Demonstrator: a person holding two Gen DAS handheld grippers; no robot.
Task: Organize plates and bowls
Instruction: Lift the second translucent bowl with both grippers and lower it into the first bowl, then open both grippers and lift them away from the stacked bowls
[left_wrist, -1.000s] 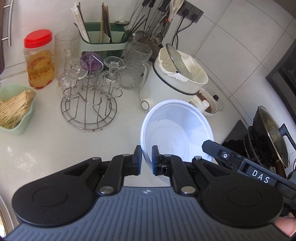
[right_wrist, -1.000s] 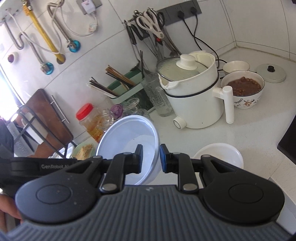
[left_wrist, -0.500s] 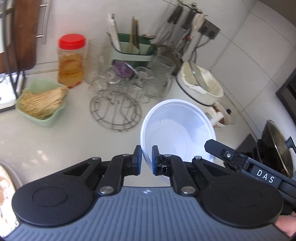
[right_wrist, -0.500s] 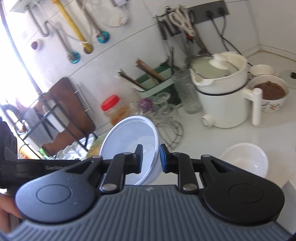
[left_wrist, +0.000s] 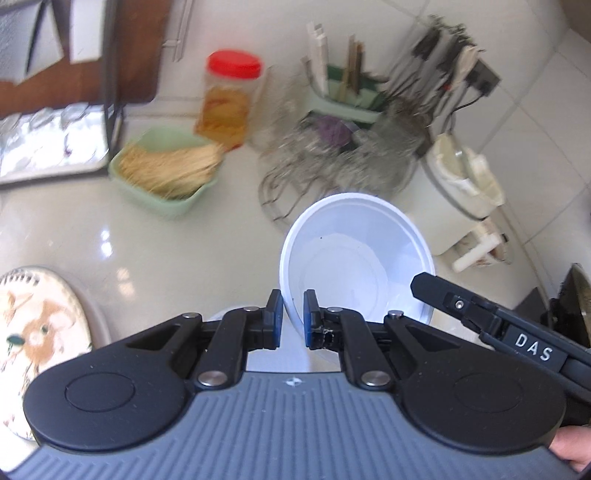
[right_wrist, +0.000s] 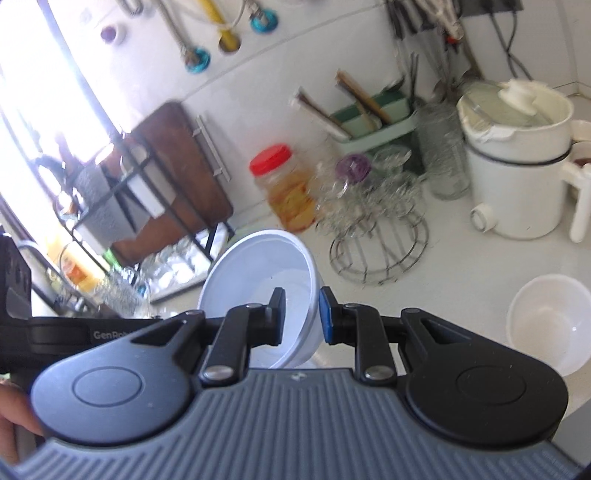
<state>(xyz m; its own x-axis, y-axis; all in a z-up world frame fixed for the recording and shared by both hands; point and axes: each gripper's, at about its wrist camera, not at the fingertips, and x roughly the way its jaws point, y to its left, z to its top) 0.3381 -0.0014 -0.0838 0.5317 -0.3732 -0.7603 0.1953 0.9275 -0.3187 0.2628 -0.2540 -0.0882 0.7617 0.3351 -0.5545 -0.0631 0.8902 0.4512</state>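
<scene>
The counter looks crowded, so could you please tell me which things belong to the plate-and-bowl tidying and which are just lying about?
Job: big white bowl pinched by both grippers, small white bowl, patterned plate.

Lying about: red-lidded jar, wire rack, white cooker, green tray.

The left wrist camera is sitting just behind the left gripper, looking forward and steeply down along its fingers onto the white countertop, close above it. The right wrist camera is riding behind the right gripper, facing forward at a shallower angle, so it is taking in the tiled wall as well as the counter. Both views are sharing the white bowl close to the lens, the red-lidded jar, the wire glass rack and the white cooker. The background is showing blurred in both.
</scene>
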